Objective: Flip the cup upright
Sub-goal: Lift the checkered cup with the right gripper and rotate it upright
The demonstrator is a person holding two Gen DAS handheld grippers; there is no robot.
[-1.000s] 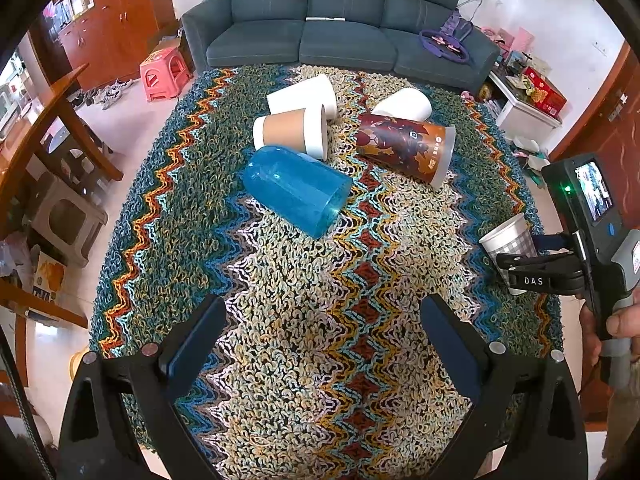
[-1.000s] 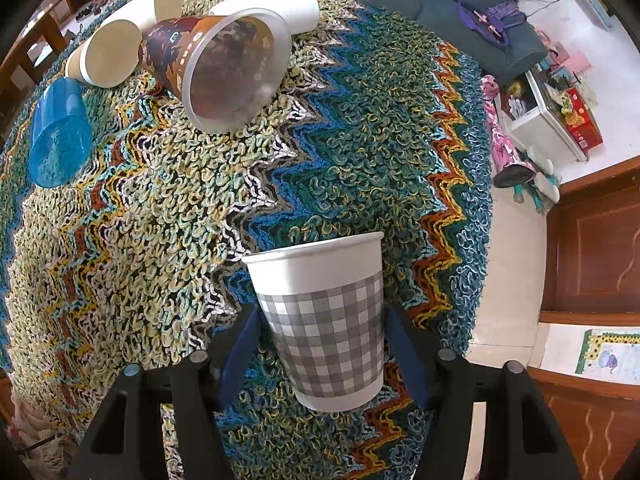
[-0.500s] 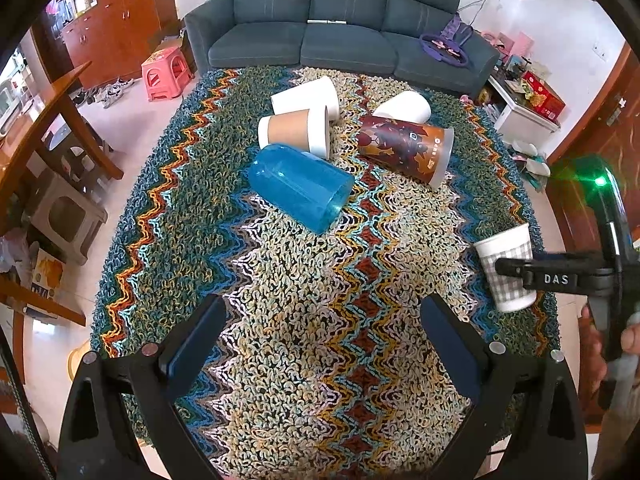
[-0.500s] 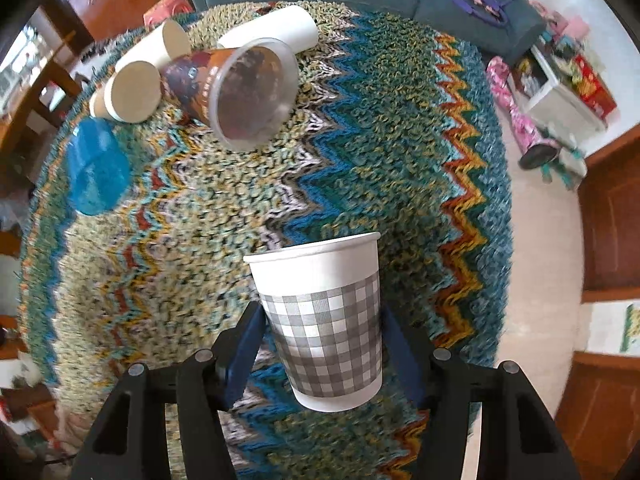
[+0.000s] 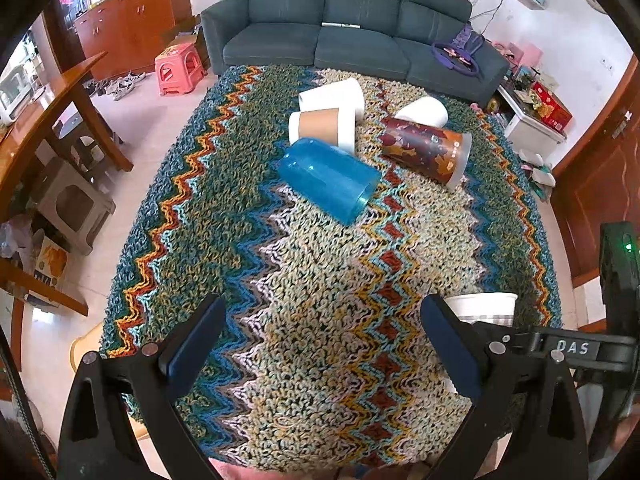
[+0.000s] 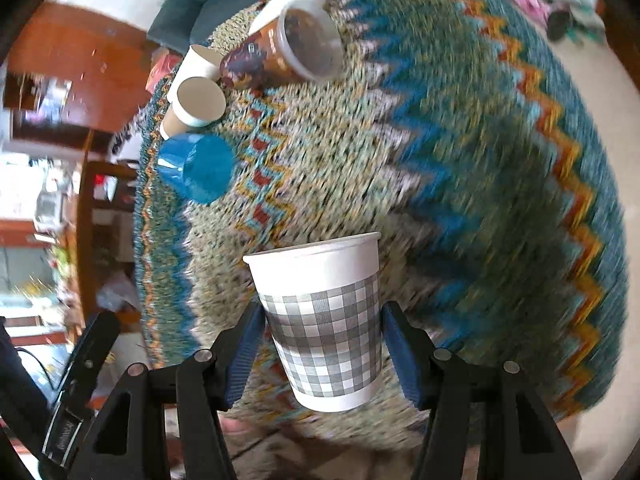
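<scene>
The right hand-held gripper (image 6: 322, 344) grips the grey-checked white paper cup (image 6: 320, 320) mouth-up at lower centre; lower it level onto the zigzag knitted worktop (image 6: 460, 152) before releasing, while the left hand-held gripper (image 5: 320, 354) idles wide open

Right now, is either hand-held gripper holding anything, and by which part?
The right hand-held gripper grips the checkered paper cup by its lower sides; the left hand-held gripper holds nothing.

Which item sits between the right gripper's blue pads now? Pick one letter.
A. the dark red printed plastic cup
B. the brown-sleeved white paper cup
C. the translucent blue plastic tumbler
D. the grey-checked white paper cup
D. In the right wrist view the right gripper holds the grey-checked white paper cup rim-up between its pads, while the translucent blue plastic tumbler lies on its side on the zigzag woven cloth.
</scene>
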